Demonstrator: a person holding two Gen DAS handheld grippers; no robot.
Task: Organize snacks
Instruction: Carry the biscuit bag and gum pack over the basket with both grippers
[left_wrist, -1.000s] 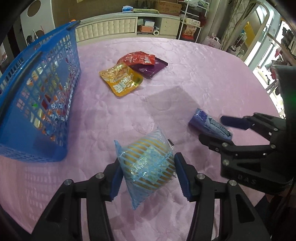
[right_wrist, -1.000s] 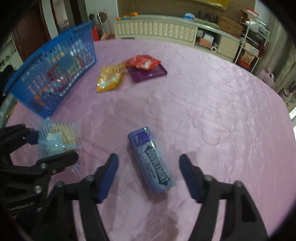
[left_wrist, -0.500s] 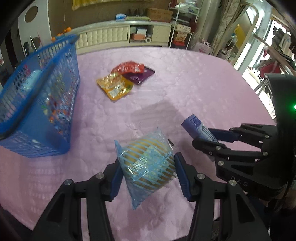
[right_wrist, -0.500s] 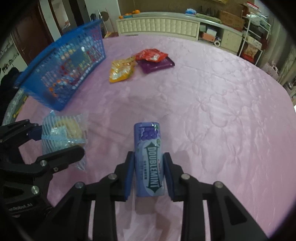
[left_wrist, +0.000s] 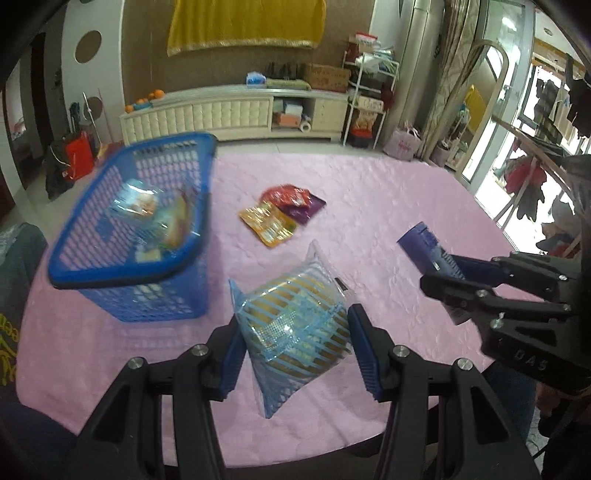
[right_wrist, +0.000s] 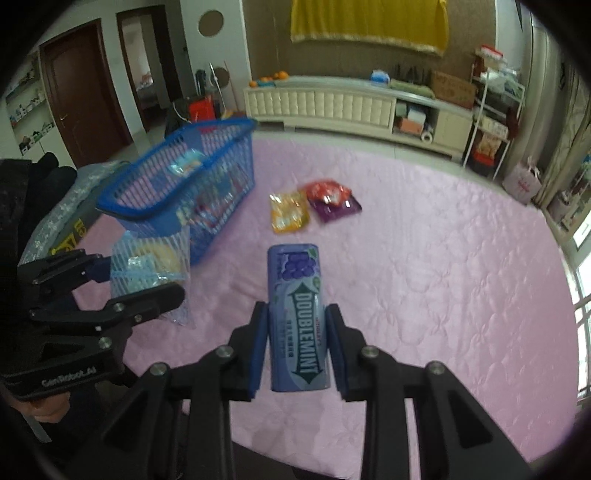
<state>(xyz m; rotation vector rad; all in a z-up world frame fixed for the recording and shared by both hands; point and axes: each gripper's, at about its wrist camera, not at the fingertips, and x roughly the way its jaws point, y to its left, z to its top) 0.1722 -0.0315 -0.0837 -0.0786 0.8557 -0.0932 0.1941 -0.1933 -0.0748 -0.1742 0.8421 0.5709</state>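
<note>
My left gripper (left_wrist: 295, 347) is shut on a clear blue-striped bag of biscuits (left_wrist: 295, 325), held above the pink table; the same bag (right_wrist: 151, 269) shows at the left of the right wrist view. My right gripper (right_wrist: 297, 332) is shut on a purple Doublemint gum tin (right_wrist: 297, 314), lifted off the table; the tin (left_wrist: 424, 247) pokes out of that gripper at the right of the left wrist view. A blue mesh basket (left_wrist: 147, 295) with several snacks inside stands at the left. Three packets lie mid-table: orange (left_wrist: 267, 225), red (left_wrist: 286, 195), purple (left_wrist: 304, 212).
The pink quilted tablecloth (right_wrist: 424, 258) covers a round table whose near edge runs just below both grippers. A cream sideboard (right_wrist: 332, 107) stands beyond the table's far side. A dark cushion or garment (left_wrist: 14, 266) lies off the table's left edge.
The right gripper closed on the gum tin and lifted it off the table. Both grippers rose and tipped up, so the basket and packets look farther and the room's back wall came into view.
</note>
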